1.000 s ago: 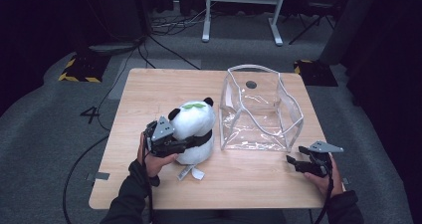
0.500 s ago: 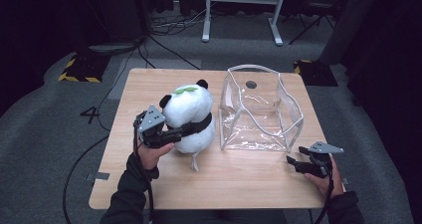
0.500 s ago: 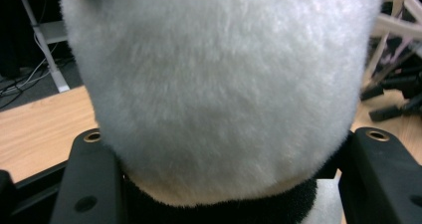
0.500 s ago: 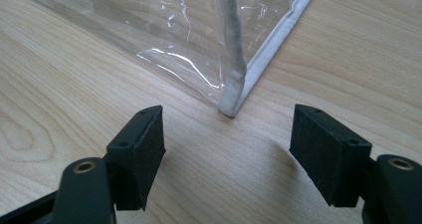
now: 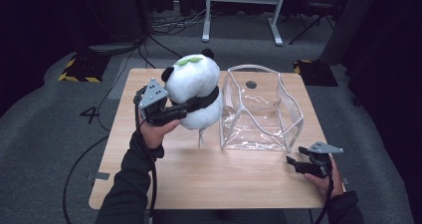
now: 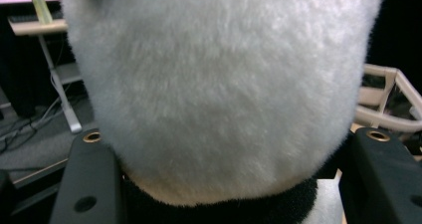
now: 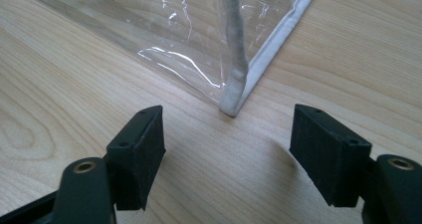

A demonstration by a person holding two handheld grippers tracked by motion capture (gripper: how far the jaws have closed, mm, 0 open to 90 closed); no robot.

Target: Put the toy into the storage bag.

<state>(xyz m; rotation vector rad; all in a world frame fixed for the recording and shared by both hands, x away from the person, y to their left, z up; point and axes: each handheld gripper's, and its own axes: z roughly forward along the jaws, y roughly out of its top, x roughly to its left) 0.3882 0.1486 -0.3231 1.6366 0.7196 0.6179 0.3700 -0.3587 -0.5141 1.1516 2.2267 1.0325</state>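
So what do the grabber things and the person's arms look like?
Each gripper, left and right, is black with a grey three-cornered plate on top and a black cable trailing down the arm. The right gripper's jaws end in square black pads and have brass-ringed screw holes. The person wears dark long sleeves.

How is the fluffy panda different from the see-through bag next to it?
The panda is fuzzy, white and black; the bag is clear plastic with white edges, so the wood shows through. The panda is up in the air, squeezed by the left gripper; the bag sits on the table, and nothing grips it. The panda looks round and stuffed; the bag is open-topped and hollow.
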